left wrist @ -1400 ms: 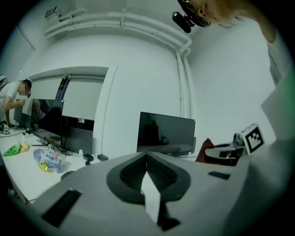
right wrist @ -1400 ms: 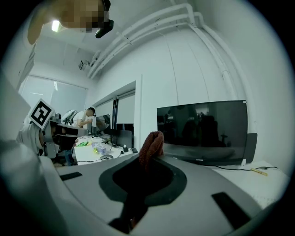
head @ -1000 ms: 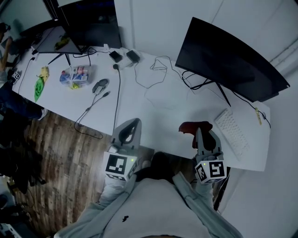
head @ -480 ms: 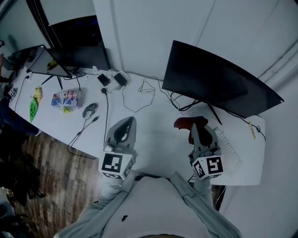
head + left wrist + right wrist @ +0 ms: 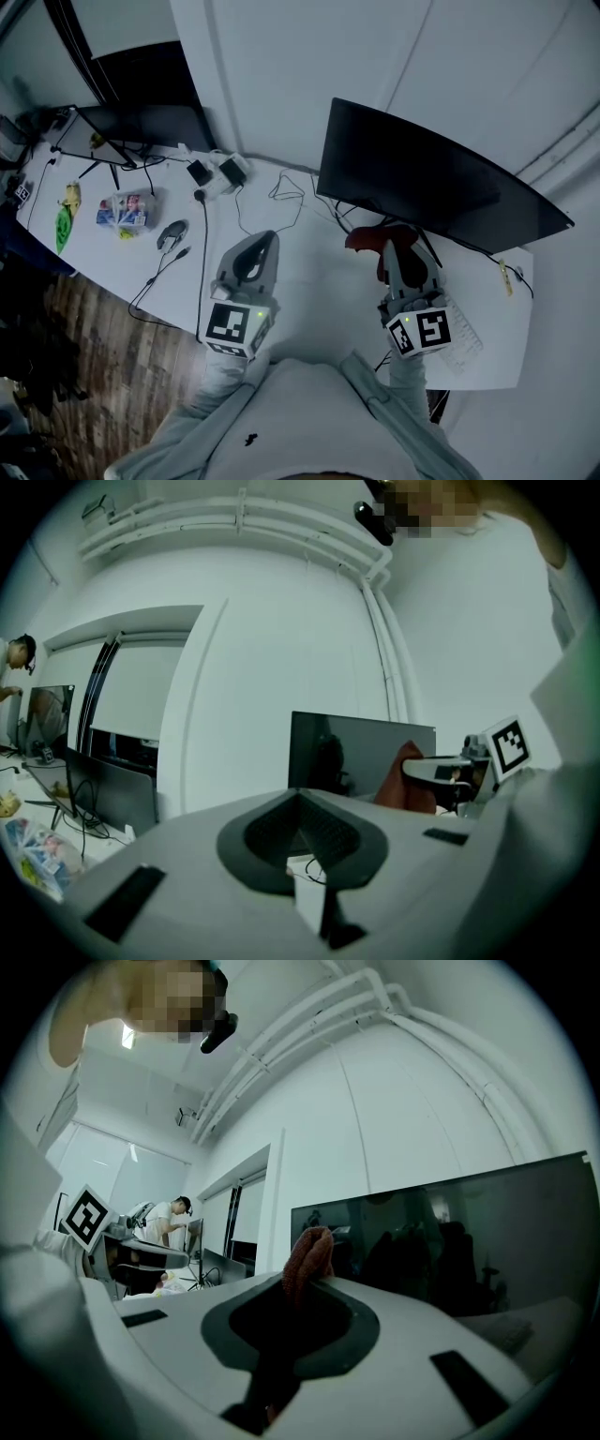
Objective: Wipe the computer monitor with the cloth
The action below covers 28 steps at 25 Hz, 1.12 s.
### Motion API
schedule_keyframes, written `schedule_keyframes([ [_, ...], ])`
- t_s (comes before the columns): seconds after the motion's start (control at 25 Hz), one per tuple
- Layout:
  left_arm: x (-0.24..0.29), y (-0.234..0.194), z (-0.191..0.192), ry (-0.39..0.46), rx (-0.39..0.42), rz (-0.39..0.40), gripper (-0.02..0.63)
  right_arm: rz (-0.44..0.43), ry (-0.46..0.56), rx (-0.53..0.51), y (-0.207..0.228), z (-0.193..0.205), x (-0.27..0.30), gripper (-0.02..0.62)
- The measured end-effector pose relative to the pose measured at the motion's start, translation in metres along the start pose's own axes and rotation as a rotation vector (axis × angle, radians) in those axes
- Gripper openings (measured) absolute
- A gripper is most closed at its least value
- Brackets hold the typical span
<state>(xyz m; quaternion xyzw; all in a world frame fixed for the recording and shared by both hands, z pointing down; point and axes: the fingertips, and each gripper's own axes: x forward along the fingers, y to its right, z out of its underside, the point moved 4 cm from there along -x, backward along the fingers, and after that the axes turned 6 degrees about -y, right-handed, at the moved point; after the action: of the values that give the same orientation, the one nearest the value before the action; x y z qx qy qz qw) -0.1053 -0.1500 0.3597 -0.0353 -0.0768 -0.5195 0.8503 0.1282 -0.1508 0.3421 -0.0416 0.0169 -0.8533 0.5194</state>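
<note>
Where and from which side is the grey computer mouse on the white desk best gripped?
Grip the grey computer mouse across its two long sides, from straight above: it lies flat on the white desk, low and rounded, so the narrower width likely holds best.

Between the left claw (image 5: pixel 255 251) and the right claw (image 5: pixel 397 258) the tabletop (image 5: pixel 319 272) lies bare, an open lane running far toward the wall. The monitor (image 5: pixel 431 178) stands across the far right. Its dark screen faces near with nothing before it but the cloth (image 5: pixel 380 240) pinched in the right claw, just under the lower edge. Loose cables (image 5: pixel 286 192) loop on the tabletop beside the monitor's left edge, and more trail under it around what looks like its stand. A keyboard (image 5: pixel 469 330) blocks the near right. Chargers (image 5: pixel 217 172), a mouse (image 5: pixel 172 234) and cords crowd the left.
</note>
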Motion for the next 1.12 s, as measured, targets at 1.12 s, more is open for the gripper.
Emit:
schedule_keyframes([
  [1.12, -0.005, -0.033, -0.014, 0.03, 0.035, 0.037, 0.021, -0.075, 0.173, -0.293, -0.028, -0.141, 0.132, 0.035],
])
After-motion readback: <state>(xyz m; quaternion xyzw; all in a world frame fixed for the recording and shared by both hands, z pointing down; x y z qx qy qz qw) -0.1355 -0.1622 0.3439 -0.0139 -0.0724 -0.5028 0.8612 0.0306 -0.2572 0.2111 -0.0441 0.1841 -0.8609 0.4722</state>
